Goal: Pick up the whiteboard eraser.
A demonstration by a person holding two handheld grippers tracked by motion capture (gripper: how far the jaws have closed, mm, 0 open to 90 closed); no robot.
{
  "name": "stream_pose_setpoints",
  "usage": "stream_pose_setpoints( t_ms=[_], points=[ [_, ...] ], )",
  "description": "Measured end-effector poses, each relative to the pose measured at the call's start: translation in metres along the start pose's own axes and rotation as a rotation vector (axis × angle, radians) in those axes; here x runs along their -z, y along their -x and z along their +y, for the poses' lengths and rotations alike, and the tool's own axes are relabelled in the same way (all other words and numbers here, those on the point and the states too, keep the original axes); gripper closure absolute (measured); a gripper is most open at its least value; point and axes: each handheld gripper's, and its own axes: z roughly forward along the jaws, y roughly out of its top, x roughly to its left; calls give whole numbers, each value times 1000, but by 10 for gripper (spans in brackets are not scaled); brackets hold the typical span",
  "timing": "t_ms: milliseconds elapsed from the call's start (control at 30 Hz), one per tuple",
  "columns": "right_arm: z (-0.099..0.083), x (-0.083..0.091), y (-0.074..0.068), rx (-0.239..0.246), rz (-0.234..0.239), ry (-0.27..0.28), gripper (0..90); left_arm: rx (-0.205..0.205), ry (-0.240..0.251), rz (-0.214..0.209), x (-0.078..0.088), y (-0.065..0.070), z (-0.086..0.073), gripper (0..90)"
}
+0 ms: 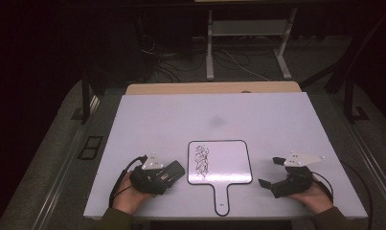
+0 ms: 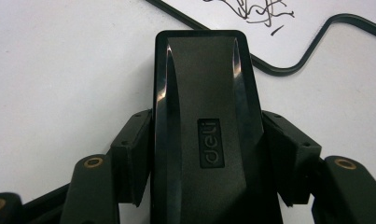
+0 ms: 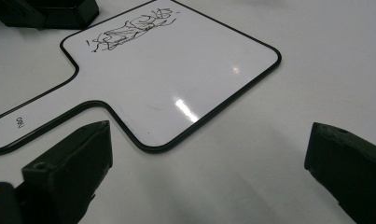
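Observation:
A small handled whiteboard [image 1: 226, 163] with a black rim lies on the white table top, a black scribble [image 1: 201, 160] on its left half. My left gripper [image 1: 164, 173] rests just left of it, shut on a black eraser [image 1: 174, 170]. In the left gripper view both jaws press the sides of the eraser [image 2: 204, 70], which points at the whiteboard's [image 2: 316, 9] edge. My right gripper [image 1: 269, 171] sits to the right of the board, open with nothing between its jaws. The right gripper view has the whiteboard [image 3: 176, 70] ahead of the spread jaws of the gripper [image 3: 209, 172].
The white table top [image 1: 277, 120] has bare room beyond the whiteboard. A wooden edge [image 1: 214, 87] shows behind it. A white metal frame [image 1: 210, 48] and loose cables [image 1: 157, 57] lie on the dark floor farther back.

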Motion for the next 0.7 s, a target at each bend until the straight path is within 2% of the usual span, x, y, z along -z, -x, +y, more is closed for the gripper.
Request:
stream_pose_setpoints(
  t_ms=[233,467,700],
  points=[
    [0,0,0,1,0,0,0,12,-7,-2,0,0,1,383],
    [0,0,0,1,0,-1,0,-2,-18,-23,1,-4,2,390],
    [0,0,0,1,0,-2,0,18,-8,-35,2,-5,0,390]
  ],
)
